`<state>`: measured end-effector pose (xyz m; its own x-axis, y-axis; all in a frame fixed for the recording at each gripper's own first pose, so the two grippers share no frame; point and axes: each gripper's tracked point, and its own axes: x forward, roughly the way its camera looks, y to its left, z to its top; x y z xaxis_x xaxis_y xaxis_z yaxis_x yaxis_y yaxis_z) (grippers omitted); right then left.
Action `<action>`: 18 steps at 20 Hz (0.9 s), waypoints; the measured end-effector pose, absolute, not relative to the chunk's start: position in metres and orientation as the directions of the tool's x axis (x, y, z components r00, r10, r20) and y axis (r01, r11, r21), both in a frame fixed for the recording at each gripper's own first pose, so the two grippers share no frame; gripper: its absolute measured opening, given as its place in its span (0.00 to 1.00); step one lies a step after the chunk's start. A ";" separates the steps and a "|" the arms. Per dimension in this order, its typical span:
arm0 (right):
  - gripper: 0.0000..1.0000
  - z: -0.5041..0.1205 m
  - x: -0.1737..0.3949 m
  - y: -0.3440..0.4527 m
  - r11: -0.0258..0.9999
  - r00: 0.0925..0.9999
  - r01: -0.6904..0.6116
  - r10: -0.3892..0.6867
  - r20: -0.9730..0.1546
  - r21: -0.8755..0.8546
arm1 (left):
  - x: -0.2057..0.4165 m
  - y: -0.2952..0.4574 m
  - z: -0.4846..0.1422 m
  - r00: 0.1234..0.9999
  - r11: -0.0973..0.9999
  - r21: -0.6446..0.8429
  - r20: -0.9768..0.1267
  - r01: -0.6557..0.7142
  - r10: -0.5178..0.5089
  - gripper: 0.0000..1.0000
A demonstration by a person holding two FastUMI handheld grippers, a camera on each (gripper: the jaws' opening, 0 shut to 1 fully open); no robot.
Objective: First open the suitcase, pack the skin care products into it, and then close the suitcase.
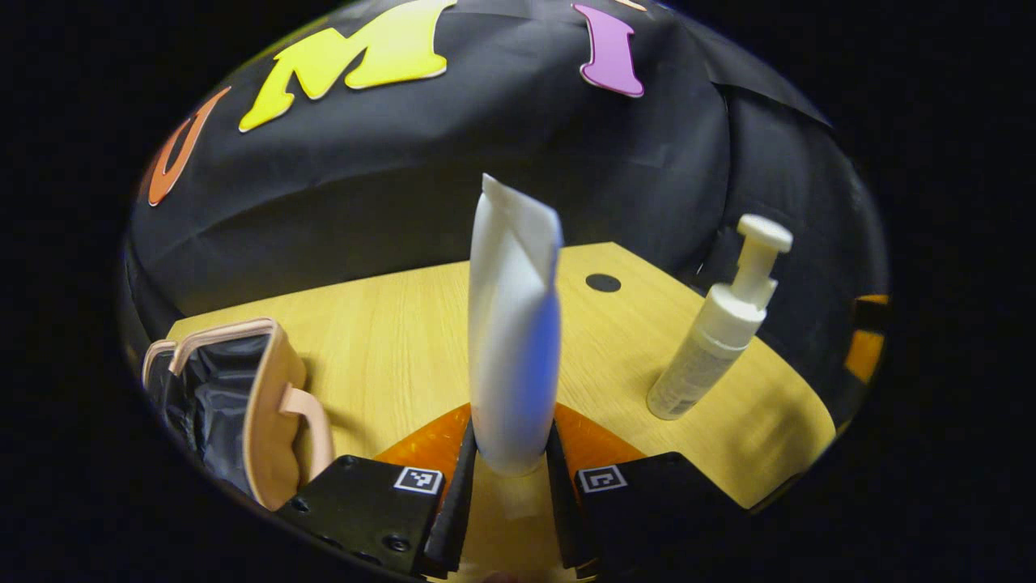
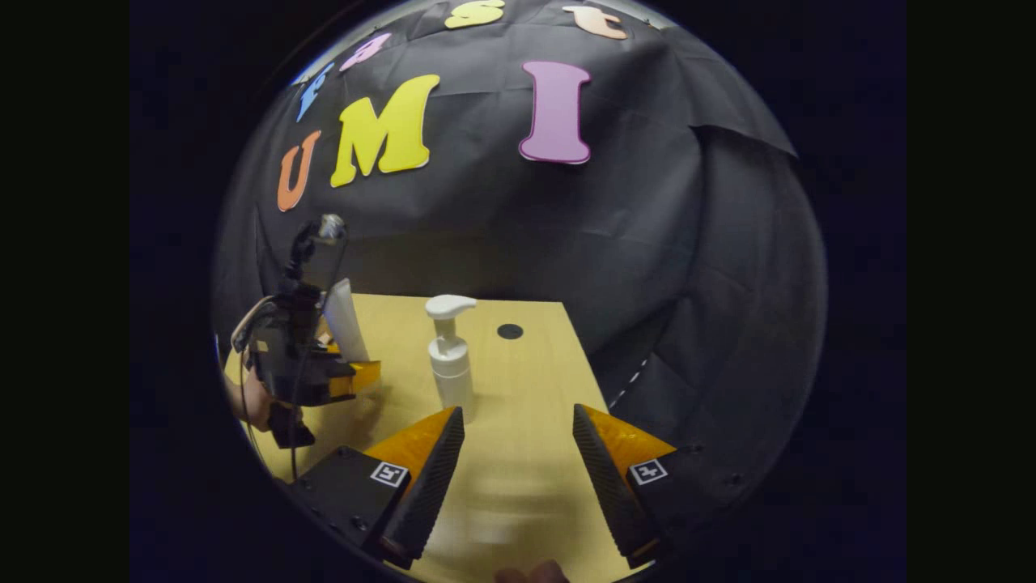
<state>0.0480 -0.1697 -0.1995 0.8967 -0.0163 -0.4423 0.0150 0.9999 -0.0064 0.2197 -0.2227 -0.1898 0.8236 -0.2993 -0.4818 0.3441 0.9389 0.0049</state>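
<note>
The left tongs [image 1: 510, 470] clamp the base of a white tube [image 1: 514, 324], holding it upright above the counter [image 1: 388, 340], while the right tongs [image 2: 518, 461] stand wide with nothing between them. A pump bottle [image 2: 450, 356] stands toward the counter's far edge, and the suitcase [image 1: 235, 405] (lid raised, dark lining showing) sits at the left edge in the left gripper view.

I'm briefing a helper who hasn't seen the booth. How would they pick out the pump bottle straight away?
Start at the wooden table. Standing upright on it, apart from the open suitcase at the far side, is the pump bottle. Unlike the white tube held in the left gripper, it stands free and has a pump head on top.
</note>
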 end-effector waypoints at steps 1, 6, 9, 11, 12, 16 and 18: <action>0.80 -0.207 0.058 -0.160 1.000 0.896 0.001 0.006 -0.444 0.015 | 0.210 -0.217 -0.177 0.830 0.943 -0.008 -0.473 0.331 -0.296 0.46; 0.81 -0.249 0.103 -0.117 0.994 0.874 -0.060 0.097 -0.476 0.091 | 0.151 -0.166 -0.133 0.847 0.971 -0.041 -0.482 0.235 -0.225 0.46; 0.81 -0.256 0.129 -0.103 0.993 0.889 -0.091 0.113 -0.444 0.071 | 0.121 -0.125 -0.128 0.848 0.989 -0.064 -0.508 0.136 -0.150 0.46; 0.81 -0.266 0.142 -0.099 0.994 0.889 -0.095 0.113 -0.443 0.063 | 0.100 -0.101 -0.120 0.850 0.995 -0.074 -0.518 0.066 -0.095 0.46; 0.80 -0.272 0.146 -0.097 0.993 0.886 -0.094 0.114 -0.449 0.067 | 0.094 -0.087 -0.117 0.850 0.997 -0.069 -0.522 0.033 -0.064 0.47; 0.62 -0.288 0.161 -0.100 0.997 0.875 -0.066 0.081 -0.478 0.048 | 0.078 -0.041 -0.114 0.851 0.995 -0.074 -0.524 -0.071 0.022 0.47; 0.58 -0.285 0.165 -0.102 0.998 0.881 -0.062 0.066 -0.468 0.025 | 0.074 -0.023 -0.114 0.851 0.993 -0.077 -0.524 -0.094 0.040 0.47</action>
